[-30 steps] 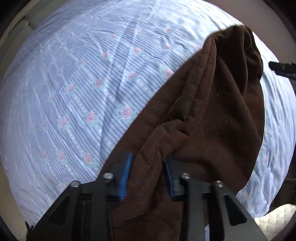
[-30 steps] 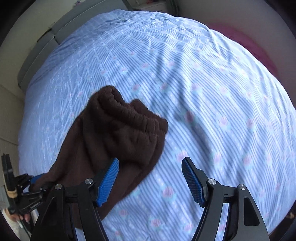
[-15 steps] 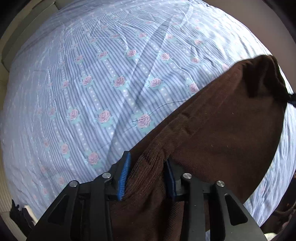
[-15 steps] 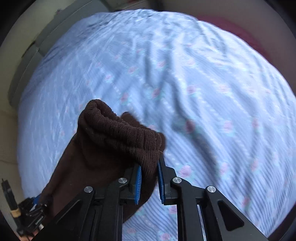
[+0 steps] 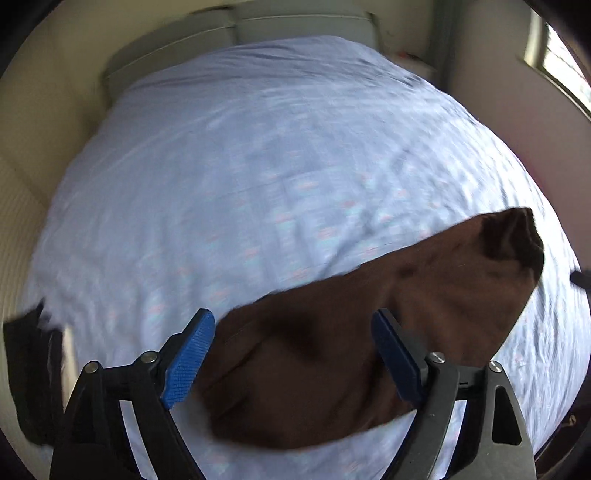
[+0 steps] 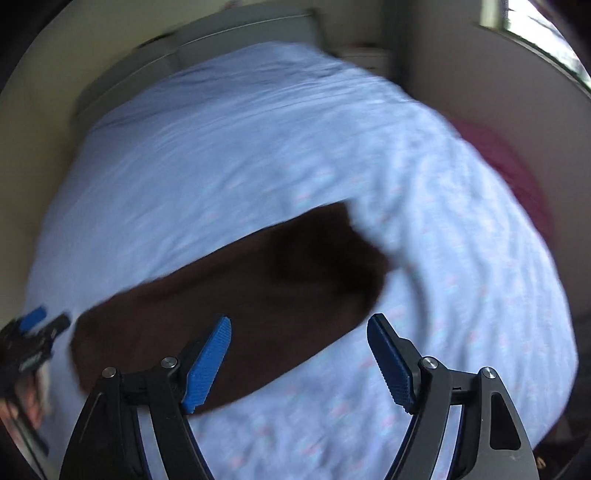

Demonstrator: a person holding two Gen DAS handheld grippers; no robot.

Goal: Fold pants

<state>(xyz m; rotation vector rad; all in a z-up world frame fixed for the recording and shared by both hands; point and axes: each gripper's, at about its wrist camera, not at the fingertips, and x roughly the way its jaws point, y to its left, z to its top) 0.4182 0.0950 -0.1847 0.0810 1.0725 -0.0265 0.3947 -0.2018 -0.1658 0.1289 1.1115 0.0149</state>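
Note:
The dark brown pants (image 5: 332, 343) lie in a long folded strip on the blue flowered bedsheet (image 5: 258, 166). They also show in the right wrist view (image 6: 240, 295). My left gripper (image 5: 293, 360) is open and empty above the strip's near end. My right gripper (image 6: 299, 363) is open and empty above the strip's near edge, toward its right end. The left gripper shows at the left edge of the right wrist view (image 6: 33, 332). Both views are blurred by motion.
A pale headboard (image 5: 240, 33) and wall stand at the far end of the bed. A pink item (image 6: 517, 177) lies past the bed's right side. A window (image 5: 557, 62) is at the upper right. A dark object (image 5: 26, 369) sits at the left edge.
Both grippers have opened and let go of the pants, then pulled back and up. The pants now lie flat on the sheet.

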